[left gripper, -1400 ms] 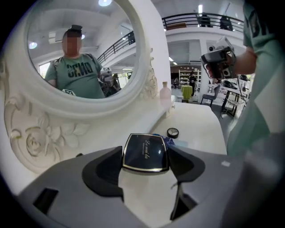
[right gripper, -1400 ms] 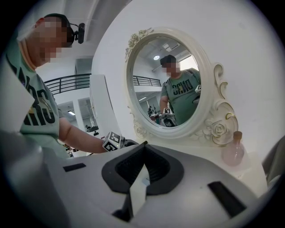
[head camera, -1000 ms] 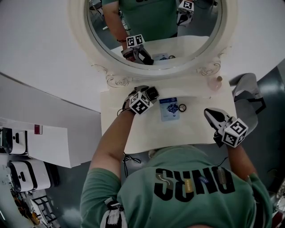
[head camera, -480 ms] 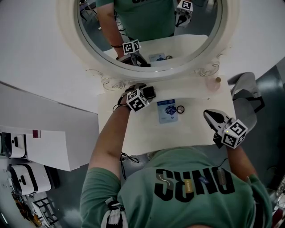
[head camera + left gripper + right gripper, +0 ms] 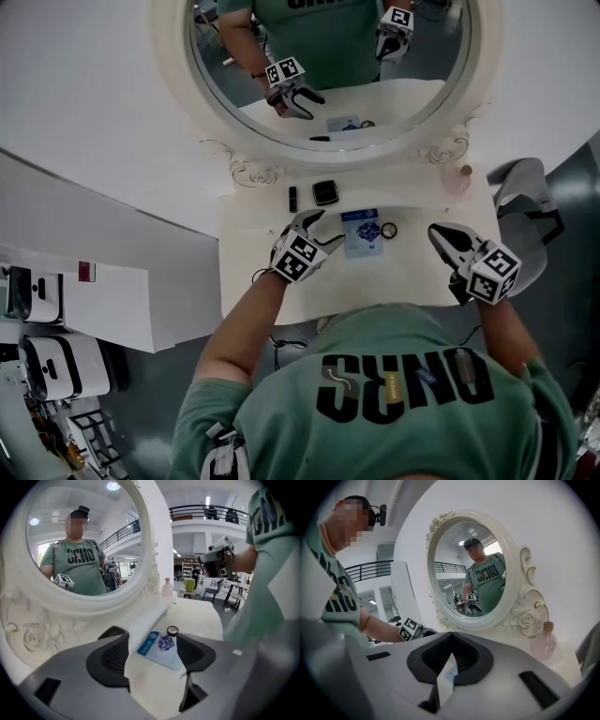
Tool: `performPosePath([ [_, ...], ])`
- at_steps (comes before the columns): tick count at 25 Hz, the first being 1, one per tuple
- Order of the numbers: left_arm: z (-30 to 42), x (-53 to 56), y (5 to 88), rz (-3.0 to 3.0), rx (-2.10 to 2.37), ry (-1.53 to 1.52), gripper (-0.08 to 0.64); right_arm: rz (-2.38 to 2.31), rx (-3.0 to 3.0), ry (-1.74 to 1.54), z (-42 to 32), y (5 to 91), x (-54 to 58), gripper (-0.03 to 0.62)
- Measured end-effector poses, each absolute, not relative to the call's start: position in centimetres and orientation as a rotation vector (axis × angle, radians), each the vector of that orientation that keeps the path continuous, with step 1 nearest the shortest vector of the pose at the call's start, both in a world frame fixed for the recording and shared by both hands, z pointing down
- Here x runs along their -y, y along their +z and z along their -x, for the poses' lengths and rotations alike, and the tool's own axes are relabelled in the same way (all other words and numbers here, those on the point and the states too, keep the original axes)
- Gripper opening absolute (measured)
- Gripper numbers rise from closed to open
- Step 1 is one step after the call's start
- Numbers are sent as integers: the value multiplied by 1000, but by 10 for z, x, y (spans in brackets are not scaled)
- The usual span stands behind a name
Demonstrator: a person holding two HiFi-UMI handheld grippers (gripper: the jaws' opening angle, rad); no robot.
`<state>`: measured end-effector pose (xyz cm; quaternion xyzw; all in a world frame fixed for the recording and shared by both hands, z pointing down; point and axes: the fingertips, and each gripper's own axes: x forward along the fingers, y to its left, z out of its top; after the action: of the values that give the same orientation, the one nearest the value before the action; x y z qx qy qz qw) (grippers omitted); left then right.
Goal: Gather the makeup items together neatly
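Note:
On the white dresser top [image 5: 246,272] a blue packet [image 5: 361,232] lies flat with a small round item [image 5: 388,230] just to its right. A black compact [image 5: 325,192] and a short black stick [image 5: 292,198] lie by the mirror's base. My left gripper [image 5: 322,232] hovers open just left of the packet, nothing between its pads. In the left gripper view the packet [image 5: 159,646] and the round item [image 5: 172,630] show between the open jaws [image 5: 152,656], and the compact [image 5: 112,632] peeks over the left pad. My right gripper [image 5: 448,244] is shut and empty, right of the items; its pads [image 5: 451,641] meet at the tips.
A large oval mirror [image 5: 328,75] in an ornate white frame stands at the back of the dresser. A small pink bottle [image 5: 459,178] stands at the back right corner. A grey chair [image 5: 525,202] is off the right edge. The dresser's front edge is against the person's body.
My left gripper has pulled back from the mirror's base toward the person and a little right, still open. The compact and black stick now show uncovered. The right gripper has stayed put.

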<state>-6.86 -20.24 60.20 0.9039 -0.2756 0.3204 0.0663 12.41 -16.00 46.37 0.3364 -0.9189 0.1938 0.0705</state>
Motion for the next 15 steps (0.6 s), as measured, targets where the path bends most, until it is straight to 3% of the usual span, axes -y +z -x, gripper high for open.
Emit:
performPosePath([
  [6, 37, 152, 635, -2625, 812, 797, 236, -1042, 2771, 579, -121, 460, 161, -6],
  [15, -61, 178, 680, -2661, 707, 878, 239, -1193, 2676, 649, -188, 482, 130, -6],
])
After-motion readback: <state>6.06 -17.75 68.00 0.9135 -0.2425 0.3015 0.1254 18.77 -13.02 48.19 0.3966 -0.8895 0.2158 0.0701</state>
